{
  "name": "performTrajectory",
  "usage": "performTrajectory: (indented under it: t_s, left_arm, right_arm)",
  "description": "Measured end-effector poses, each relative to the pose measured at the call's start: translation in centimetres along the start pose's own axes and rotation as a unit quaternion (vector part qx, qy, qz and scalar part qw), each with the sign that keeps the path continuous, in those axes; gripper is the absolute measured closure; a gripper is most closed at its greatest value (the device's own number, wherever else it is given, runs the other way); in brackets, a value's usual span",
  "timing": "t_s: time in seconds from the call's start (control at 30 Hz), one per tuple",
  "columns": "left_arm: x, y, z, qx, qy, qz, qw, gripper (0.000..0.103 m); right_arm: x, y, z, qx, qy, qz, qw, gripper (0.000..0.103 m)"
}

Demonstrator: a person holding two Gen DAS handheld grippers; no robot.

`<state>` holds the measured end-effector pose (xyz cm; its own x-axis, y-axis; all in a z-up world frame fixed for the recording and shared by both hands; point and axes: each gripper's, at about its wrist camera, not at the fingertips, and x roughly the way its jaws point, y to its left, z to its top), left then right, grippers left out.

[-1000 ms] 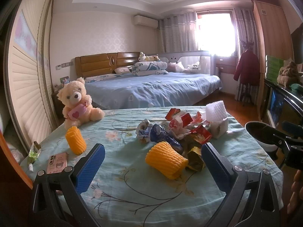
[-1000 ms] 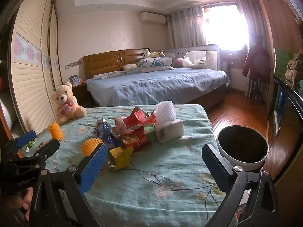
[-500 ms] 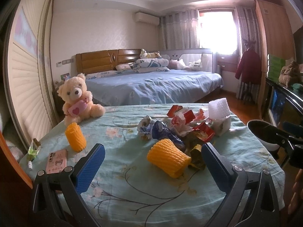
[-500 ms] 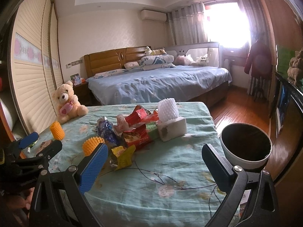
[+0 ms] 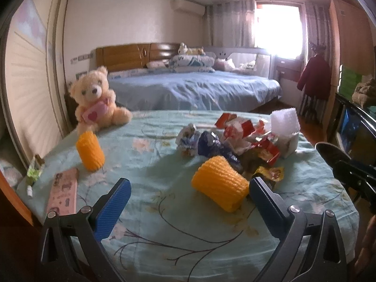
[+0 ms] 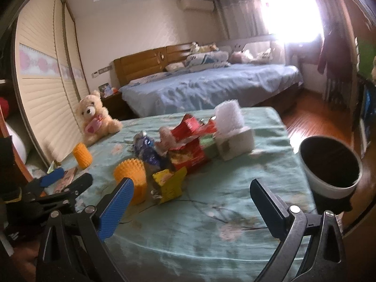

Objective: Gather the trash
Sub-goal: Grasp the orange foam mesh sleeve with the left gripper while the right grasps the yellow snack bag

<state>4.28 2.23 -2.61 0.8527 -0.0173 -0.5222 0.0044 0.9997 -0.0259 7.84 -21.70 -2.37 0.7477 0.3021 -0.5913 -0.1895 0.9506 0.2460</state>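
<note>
- At the far left of the table, a teddy bear (image 5: 94,103) is sitting by the edge, with an upright orange foam sleeve (image 5: 90,151) standing just in front of it and a pink patterned box (image 5: 63,191) lying nearer the camera.
- The left gripper (image 5: 189,193) is hovering low over the teal tablecloth (image 5: 164,223), its blue-padded jaws spread wide and holding nothing.
- A second orange foam sleeve (image 5: 219,186) is lying on its side just ahead of that gripper and a little to the right, nearly touching the right jaw; its long axis is running from far left to near right, slantwise across the gap between the jaws.
- Beyond it, the trash pile (image 5: 237,141) of crumpled red, blue and yellow wrappers is sitting at the middle of the table, with a white foam net (image 5: 284,121) standing on a small carton at the pile's right end.
- The right gripper (image 6: 191,193) is also gaping open and empty, held near the table's front edge; the pile is lying ahead and to its left.
- A dark round bin with a white rim (image 6: 330,166) is standing off the table's right side, close to the right gripper.
- Judging from this, the left gripper is nearer the lying sleeve, and the right gripper is nearer the bin.
</note>
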Motion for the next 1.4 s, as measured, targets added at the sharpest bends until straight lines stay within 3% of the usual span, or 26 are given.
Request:
performTrajectory:
  t_s: [0.17,0.5,0.67,0.73,0.8,0.87,0.93,1.0,1.17,1.4]
  left_arm:
    - [2.9,0.9,0.7,-0.021,0.043,-0.016,0.9987,0.01]
    - [7.6,1.9,1.9,-0.038,0.087,-0.055,0.994,0.018]
    - [9.5,1.5,2.3,-0.036,0.104,-0.077,0.9909,0.026]
    - [10.2,1.1,2.4,-0.034,0.109,-0.089,0.9895,0.026]
    - [10.8,0.7,2.4,-0.029,0.113,-0.101,0.988,0.032]
    - [11.1,0.2,2.4,-0.025,0.118,-0.115,0.986,0.049]
    - [11.5,-0.2,2.2,-0.024,0.123,-0.13,0.9835,0.058]
    - [11.6,-0.4,2.0,-0.021,0.124,-0.134,0.9829,0.064]
    - [11.0,-0.6,2.2,-0.011,0.113,-0.135,0.9843,0.074]
    - [8.8,-2.6,2.1,0.013,0.095,-0.153,0.9836,0.076]
  right_arm:
    - [2.7,0.6,-0.4,0.0,0.042,0.025,0.999,0.011]
    - [8.4,1.2,-0.9,0.002,0.115,0.057,0.992,0.028]
    - [10.2,0.5,-1.1,0.017,0.136,0.066,0.988,0.043]
    - [10.5,0.2,-1.0,0.023,0.14,0.069,0.987,0.055]
    - [10.5,-0.1,-1.0,0.025,0.14,0.069,0.987,0.06]
    - [10.6,-0.3,-1.0,0.023,0.137,0.07,0.988,0.07]
    - [10.6,-0.3,-0.9,0.021,0.137,0.073,0.988,0.085]
    - [10.6,-0.3,-0.9,0.02,0.137,0.077,0.987,0.092]
    - [10.2,-0.7,-1.0,0.022,0.134,0.073,0.988,0.097]
    - [8.1,-2.4,-0.7,0.034,0.116,0.064,0.991,0.1]
